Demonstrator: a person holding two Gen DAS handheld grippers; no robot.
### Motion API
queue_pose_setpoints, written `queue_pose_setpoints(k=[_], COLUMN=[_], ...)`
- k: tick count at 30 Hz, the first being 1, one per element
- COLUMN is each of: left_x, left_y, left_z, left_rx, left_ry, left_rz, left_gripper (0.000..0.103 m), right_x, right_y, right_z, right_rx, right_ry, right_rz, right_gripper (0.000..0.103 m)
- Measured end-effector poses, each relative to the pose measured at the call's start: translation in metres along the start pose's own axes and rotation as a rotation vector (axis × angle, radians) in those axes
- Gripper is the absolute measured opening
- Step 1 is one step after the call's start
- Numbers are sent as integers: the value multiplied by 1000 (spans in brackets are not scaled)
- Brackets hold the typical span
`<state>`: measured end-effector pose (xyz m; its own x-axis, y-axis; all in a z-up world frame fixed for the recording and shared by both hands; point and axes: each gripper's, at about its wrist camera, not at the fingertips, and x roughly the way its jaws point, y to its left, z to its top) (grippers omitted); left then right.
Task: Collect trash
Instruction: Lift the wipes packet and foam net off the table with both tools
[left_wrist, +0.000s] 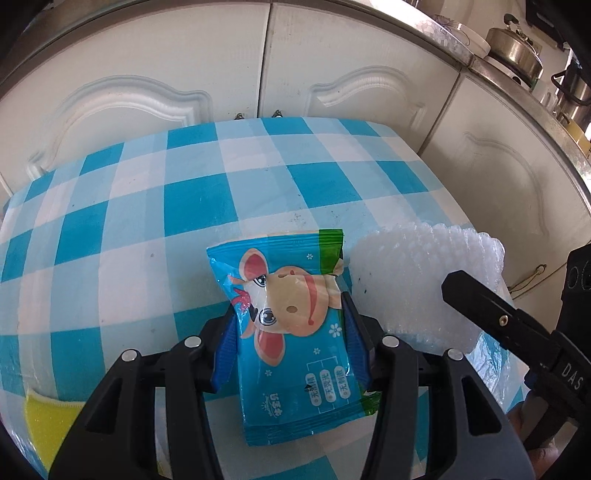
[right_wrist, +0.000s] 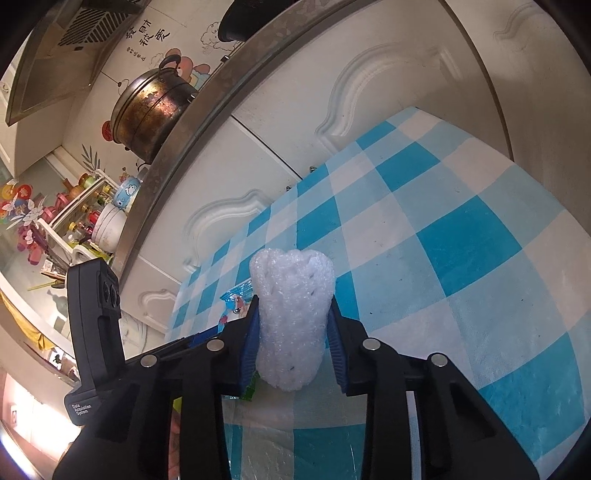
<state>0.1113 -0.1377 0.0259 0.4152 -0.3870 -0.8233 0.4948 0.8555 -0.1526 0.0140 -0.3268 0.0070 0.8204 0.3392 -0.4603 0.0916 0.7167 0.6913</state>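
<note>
Between my left tongs (left_wrist: 290, 328), clamped blue wipes packet (left_wrist: 295, 332), right tongs (right_wrist: 293, 332) gripping white foam wrap (right_wrist: 293, 317) beside it, checked tablecloth (left_wrist: 147, 206) beneath, cabinet doors (left_wrist: 166, 74) ahead.

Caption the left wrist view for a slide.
Left gripper clamps a blue cartoon-cow wipes packet above the checkered tablecloth, white foam wrap alongside.

Bright, even daylight in both views, casting only soft shadows on the checked tablecloth (left_wrist: 155, 206). Strong fisheye bending toward the edges: curves the cabinet doors (left_wrist: 207, 74) and the counter edge (right_wrist: 207, 122) into arcs, with black vignette in all 4 corners. Sharp in the centre, slightly soft at the rim. Glare on the glossy wipes packet (left_wrist: 295, 317); blown-out warm light at lower left of the right wrist view.
</note>
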Motion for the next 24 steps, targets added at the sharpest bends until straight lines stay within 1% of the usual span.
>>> queue_pose_setpoints(k=[4,7,13,15,19,24], left_x=[-22,-45,-101,-118,-150,-188], left_y=[5,7,16,23,44,76], left_z=[-12,-26,-65,-79,-109,-149], left_rx=[-44,-64,-110,-136,-188,-250], left_ry=[-27,-56,-125,-134,-169,-205], left_rz=[6,18,38,38,71,111], left_gripper=[52,52,52,52,52,52], right_x=[-7,-10,-19,-22,-22,-20], right_y=[-1,1,6,6,7,18], right_z=[0,-1,-6,-7,-13,-26], right_rx=[3,-2,-15,-10,6,10], right_ry=[-21,-30,-60,-67,-52,-6], right_rz=[50,76,111,127,159,196], right_gripper=[35,35,35,35,35,35])
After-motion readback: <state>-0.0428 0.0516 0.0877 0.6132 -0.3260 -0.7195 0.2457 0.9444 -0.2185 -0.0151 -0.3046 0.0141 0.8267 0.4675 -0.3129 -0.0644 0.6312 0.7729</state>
